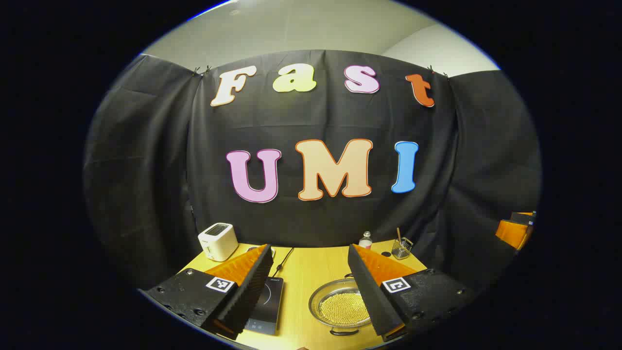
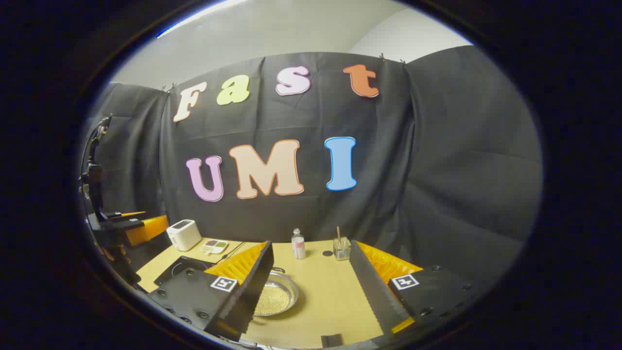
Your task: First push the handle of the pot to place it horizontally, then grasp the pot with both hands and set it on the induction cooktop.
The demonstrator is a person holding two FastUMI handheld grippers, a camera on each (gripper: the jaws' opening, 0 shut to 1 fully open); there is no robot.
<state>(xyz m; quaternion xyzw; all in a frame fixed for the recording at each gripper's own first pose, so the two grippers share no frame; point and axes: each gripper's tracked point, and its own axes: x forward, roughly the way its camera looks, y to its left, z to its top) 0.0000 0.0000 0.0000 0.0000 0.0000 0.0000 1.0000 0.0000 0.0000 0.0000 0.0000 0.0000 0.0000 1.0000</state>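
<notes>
Left gripper view, left to right. White toaster [image 1: 217, 241] at the table's [image 1: 311, 277] back left corner. In front of it, the black induction cooktop [image 1: 267, 305], partly behind the left gripper's [image 1: 311, 296] near finger. A black cord [image 1: 283, 262] runs back from the cooktop toward the wall. The left gripper hangs above the table, fingers spread wide, nothing between them. The pot [image 1: 340, 307], shallow and metal, filled with small yellow beads, sits just right of the cooktop, apart from it; one loop handle [image 1: 344, 332] faces the near edge. At the back: a small bottle [image 1: 365, 240], then a glass with a stick [image 1: 401, 248].

Right gripper view, left to right. The other gripper is at far left, raised. Toaster [image 2: 184, 234], cooktop [image 2: 182, 266], pot [image 2: 277, 296] beside the right gripper's [image 2: 311, 296] left finger. Fingers wide apart, holding nothing, over bare table [image 2: 325, 301].
</notes>
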